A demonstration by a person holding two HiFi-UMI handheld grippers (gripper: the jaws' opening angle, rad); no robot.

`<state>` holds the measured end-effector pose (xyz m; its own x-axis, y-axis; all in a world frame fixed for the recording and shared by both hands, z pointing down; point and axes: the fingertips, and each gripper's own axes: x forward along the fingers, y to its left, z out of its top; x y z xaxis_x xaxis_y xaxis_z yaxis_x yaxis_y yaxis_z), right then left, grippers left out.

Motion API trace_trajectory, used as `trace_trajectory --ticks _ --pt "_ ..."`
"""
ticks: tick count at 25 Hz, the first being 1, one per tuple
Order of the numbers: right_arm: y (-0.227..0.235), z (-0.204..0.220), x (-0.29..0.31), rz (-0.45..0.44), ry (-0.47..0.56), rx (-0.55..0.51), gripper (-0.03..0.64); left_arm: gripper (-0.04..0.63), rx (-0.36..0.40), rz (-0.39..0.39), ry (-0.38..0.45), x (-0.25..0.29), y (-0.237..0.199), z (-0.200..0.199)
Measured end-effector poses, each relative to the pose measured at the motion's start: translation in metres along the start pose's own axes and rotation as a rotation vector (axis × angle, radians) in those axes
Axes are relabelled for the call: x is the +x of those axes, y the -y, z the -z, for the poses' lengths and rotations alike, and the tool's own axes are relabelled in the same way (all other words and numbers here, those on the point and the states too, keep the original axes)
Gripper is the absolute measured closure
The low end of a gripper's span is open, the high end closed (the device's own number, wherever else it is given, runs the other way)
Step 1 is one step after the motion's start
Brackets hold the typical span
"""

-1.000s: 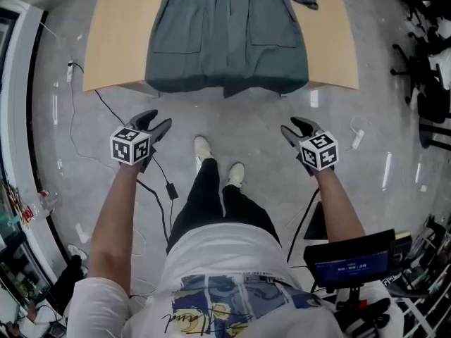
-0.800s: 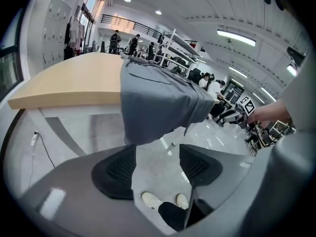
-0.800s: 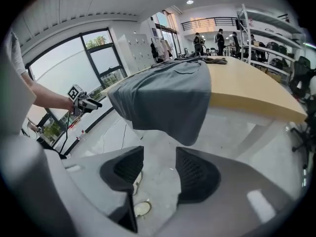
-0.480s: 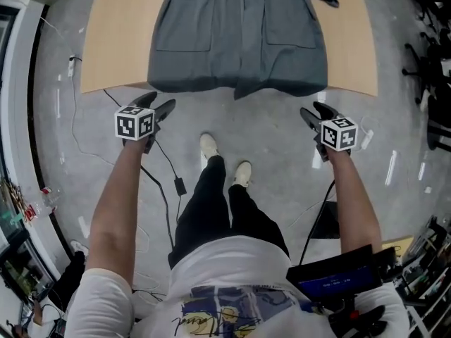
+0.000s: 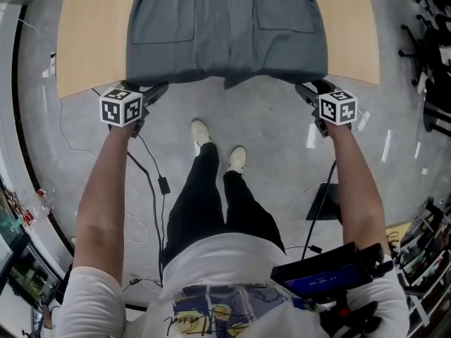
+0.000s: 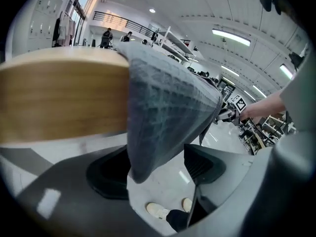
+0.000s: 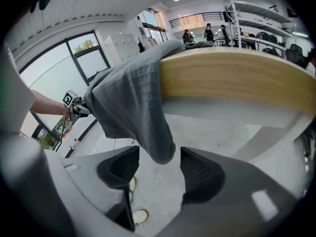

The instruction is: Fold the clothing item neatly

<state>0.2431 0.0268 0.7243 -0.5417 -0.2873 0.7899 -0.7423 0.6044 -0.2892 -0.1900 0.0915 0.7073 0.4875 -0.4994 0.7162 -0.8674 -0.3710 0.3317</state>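
Note:
A grey garment (image 5: 227,27) with two front pockets lies flat on the wooden table (image 5: 88,41), its hem hanging over the near edge. My left gripper (image 5: 153,90) is at the hem's left corner and my right gripper (image 5: 304,89) at its right corner. In the left gripper view the hanging corner (image 6: 163,112) droops between the jaws of the left gripper (image 6: 155,169). In the right gripper view the other corner (image 7: 148,112) dangles between the jaws of the right gripper (image 7: 159,172). Both pairs of jaws have just been opening and stand open; the pads do not press the cloth.
The person's shoes (image 5: 215,143) stand on the grey floor just short of the table. Black cables (image 5: 151,182) trail on the floor at left. Office chairs (image 5: 430,55) stand at the right. A dark screen device (image 5: 331,277) hangs at the person's waist.
Both grippers have travelled forward from above the floor to the table's near edge, reaching the hem's two corners, and their jaws have spread wider.

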Motion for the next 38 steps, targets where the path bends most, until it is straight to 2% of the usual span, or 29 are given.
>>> trace_trajectory --ticks 5,9,11,14,15,20,24,27,33,38 --pt "-0.004 -0.015 0.011 -0.051 0.033 -0.031 0.368 0.253 0.020 0.057 0.045 0.009 0.008 -0.014" --pt "-0.018 -0.010 0.011 -0.101 0.046 -0.027 0.399 0.379 0.043 0.128 0.038 0.007 0.027 -0.015" --pt "-0.020 -0.015 0.007 -0.125 0.072 -0.003 0.451 0.439 0.047 0.155 0.053 0.006 0.034 -0.022" --pt "-0.032 -0.021 0.006 -0.161 0.102 0.007 0.580 0.534 0.054 0.180 0.079 -0.003 0.043 -0.030" --pt "-0.037 -0.020 0.006 -0.172 0.103 0.005 0.590 0.564 0.052 0.186 0.086 -0.006 0.046 -0.031" --pt "-0.053 -0.018 -0.003 -0.196 0.102 -0.036 0.597 0.571 0.029 0.196 0.117 -0.017 0.061 -0.031" --pt "-0.065 0.000 -0.020 -0.220 0.103 -0.032 0.599 0.572 0.013 0.199 0.129 -0.026 0.079 -0.022" --pt "-0.073 0.007 -0.040 -0.229 0.127 -0.018 0.600 0.572 -0.007 0.211 0.145 -0.038 0.091 -0.019" --pt "-0.085 0.017 -0.077 -0.265 0.181 -0.007 0.600 0.572 0.006 0.230 0.159 -0.058 0.123 -0.017" --pt "-0.099 0.030 -0.109 -0.301 0.212 0.006 0.601 0.572 -0.038 0.248 0.185 -0.078 0.147 -0.006"
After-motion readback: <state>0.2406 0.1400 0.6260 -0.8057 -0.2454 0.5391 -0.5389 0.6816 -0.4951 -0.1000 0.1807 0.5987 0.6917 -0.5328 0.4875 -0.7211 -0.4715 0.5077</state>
